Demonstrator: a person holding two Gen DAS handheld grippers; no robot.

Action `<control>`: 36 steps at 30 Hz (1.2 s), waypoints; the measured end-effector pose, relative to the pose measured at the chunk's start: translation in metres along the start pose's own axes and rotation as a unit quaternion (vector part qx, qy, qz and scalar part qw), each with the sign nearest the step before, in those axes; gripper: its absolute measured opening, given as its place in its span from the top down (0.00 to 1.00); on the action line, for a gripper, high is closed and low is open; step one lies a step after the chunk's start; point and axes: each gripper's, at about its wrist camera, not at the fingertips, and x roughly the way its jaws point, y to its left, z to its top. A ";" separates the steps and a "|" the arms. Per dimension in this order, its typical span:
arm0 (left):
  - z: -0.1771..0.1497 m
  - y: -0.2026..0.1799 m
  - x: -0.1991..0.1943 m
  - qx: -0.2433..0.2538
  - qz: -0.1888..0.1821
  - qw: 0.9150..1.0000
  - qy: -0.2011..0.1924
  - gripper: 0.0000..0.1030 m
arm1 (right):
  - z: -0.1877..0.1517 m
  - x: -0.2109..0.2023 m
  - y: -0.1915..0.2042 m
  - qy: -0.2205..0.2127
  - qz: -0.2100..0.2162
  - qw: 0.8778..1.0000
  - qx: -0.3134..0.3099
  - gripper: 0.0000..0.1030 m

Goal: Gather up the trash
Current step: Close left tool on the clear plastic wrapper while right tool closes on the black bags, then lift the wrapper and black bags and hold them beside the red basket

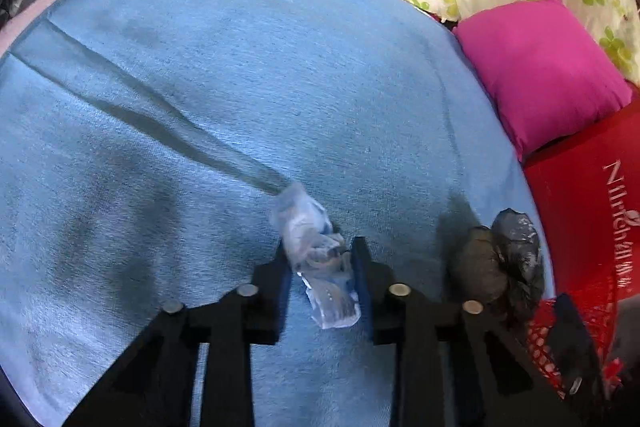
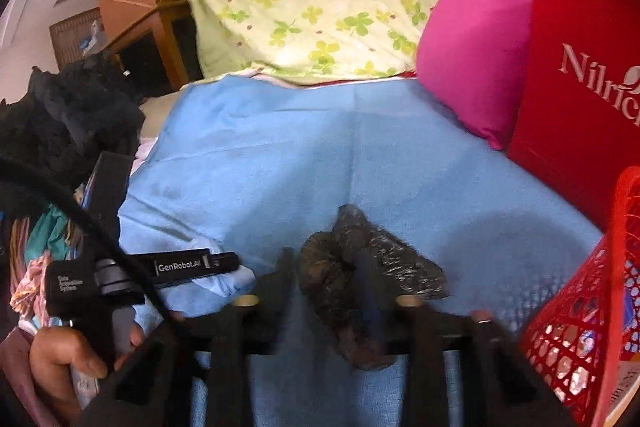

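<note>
Two pieces of trash lie on the blue blanket (image 1: 200, 87) of the bed, and each gripper is at one of them. From the left wrist, the left gripper (image 1: 322, 259) has its fingers drawn in on a crumpled clear plastic wrapper (image 1: 316, 255), which sits pinched between the pads with its ends sticking out above and below. The black crumpled bag (image 1: 500, 263) lies just to the right, near the blanket's edge, with the red mesh basket (image 1: 568, 331) beyond it.

From the right wrist, the right gripper (image 2: 326, 267) straddles that same black bag (image 2: 360, 267); its fingers stand apart on either side, and the blur hides whether the pads press on it. The basket (image 2: 592, 307) stands close on the right, its rim well above the blanket.

My reading: the pick-up step is in hand on both sides. Next, the right fingers need to close firmly on the slippery bag; then each piece must be lifted clear of the blanket and carried over the basket rim before release.
</note>
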 end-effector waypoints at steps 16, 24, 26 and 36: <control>-0.030 0.006 -0.114 0.104 0.084 0.984 -0.114 0.77 | -0.012 0.066 0.005 0.106 -0.079 0.991 -0.029 0.63; -0.055 -0.032 -0.185 0.177 0.142 0.950 -0.215 0.77 | -0.011 -0.020 0.016 -0.027 0.001 0.999 -0.021 0.63; -0.063 -0.043 -0.207 0.195 0.153 0.937 -0.244 0.77 | -0.012 -0.041 0.015 -0.056 0.009 0.998 -0.015 0.63; -0.097 -0.087 -0.262 0.251 0.164 0.900 -0.316 0.77 | -0.009 -0.158 0.011 -0.145 0.053 0.988 0.010 0.63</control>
